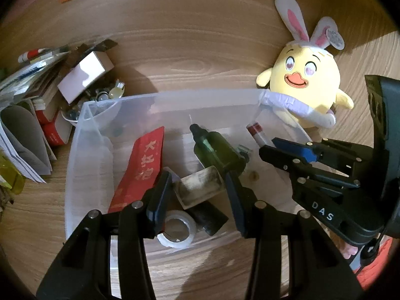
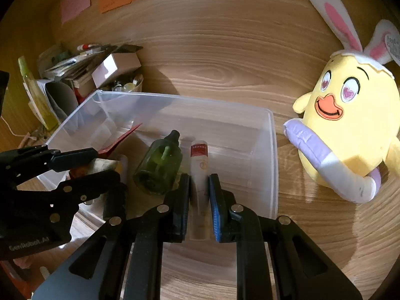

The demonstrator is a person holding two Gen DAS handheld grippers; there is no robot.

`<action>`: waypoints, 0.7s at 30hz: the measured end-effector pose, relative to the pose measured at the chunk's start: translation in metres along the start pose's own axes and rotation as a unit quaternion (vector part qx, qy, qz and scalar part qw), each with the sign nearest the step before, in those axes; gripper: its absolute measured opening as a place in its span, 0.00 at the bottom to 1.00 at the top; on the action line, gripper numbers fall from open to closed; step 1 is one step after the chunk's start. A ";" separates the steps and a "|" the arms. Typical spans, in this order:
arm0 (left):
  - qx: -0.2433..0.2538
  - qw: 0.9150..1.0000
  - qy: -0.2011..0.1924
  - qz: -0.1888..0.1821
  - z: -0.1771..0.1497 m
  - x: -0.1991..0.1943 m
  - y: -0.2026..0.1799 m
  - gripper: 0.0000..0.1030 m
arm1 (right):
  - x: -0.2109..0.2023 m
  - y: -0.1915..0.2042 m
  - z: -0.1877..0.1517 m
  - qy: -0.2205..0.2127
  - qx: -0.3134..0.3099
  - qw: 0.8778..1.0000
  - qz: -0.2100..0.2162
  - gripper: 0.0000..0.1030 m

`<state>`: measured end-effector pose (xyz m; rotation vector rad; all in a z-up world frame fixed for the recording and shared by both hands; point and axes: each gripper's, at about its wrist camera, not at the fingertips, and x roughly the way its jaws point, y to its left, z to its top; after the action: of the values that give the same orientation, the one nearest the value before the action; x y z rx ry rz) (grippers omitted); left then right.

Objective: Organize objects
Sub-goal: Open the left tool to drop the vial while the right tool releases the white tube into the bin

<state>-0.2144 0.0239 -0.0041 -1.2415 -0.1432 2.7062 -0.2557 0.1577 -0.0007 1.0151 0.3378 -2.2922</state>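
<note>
R tongs (image 2: 199,195) clamped on white tube (image 2: 199,165)

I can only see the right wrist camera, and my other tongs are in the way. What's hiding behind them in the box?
Observer: A white tape roll lies in the clear box, near its front wall.
Operator: Are those tongs holding anything?
Observer: Yes, the left tongs look to be gripping a small brownish packet.
Operator: And the red thing?
Observer: It's a flat red packet with gold writing on it.
</note>
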 end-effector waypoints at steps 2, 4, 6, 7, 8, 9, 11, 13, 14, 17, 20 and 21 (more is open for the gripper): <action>-0.001 1.000 -0.002 -0.002 0.000 -0.002 0.000 0.43 | 0.000 0.000 0.000 0.001 0.001 1.000 0.003 0.14; -0.001 1.000 -0.004 -0.003 0.000 -0.005 -0.001 0.43 | 0.000 0.001 0.000 0.003 0.000 1.000 0.003 0.14; 0.000 1.000 -0.006 -0.004 0.000 -0.009 -0.001 0.43 | 0.000 0.002 0.001 0.006 0.000 1.000 0.003 0.15; 0.000 1.000 -0.007 -0.005 0.000 -0.011 -0.002 0.43 | 0.000 0.002 0.001 0.008 -0.001 1.000 0.005 0.18; 0.000 1.000 -0.009 -0.006 0.000 -0.014 -0.003 0.43 | -0.001 0.003 0.000 0.009 -0.001 1.000 0.007 0.20; 0.000 1.000 -0.010 -0.007 0.000 -0.016 -0.003 0.43 | -0.003 0.003 0.000 0.008 -0.001 1.000 0.007 0.25; 0.001 1.000 -0.018 -0.005 0.000 -0.024 -0.004 0.45 | -0.008 0.005 0.001 0.001 -0.004 1.000 0.004 0.32; 0.005 1.000 -0.029 0.001 -0.002 -0.033 -0.005 0.49 | -0.014 0.007 0.001 -0.006 -0.007 1.000 0.002 0.44; 0.006 0.999 -0.034 0.004 -0.003 -0.037 -0.005 0.51 | -0.019 0.008 0.001 -0.012 -0.007 1.000 0.001 0.47; 0.005 0.999 -0.049 0.009 -0.007 -0.051 -0.005 0.61 | -0.033 0.011 -0.001 -0.029 -0.013 0.999 -0.005 0.59; 0.007 0.998 -0.057 0.014 -0.013 -0.063 -0.004 0.64 | -0.046 0.015 -0.005 -0.040 -0.018 0.999 -0.001 0.66; 0.007 0.998 -0.058 0.015 -0.015 -0.066 -0.003 0.64 | -0.050 0.016 -0.006 -0.043 -0.020 0.999 0.002 0.67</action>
<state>-0.1601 0.0152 0.0355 -1.0929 -0.1196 2.8005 -0.2163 0.1693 0.0324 0.8945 0.3455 -2.3086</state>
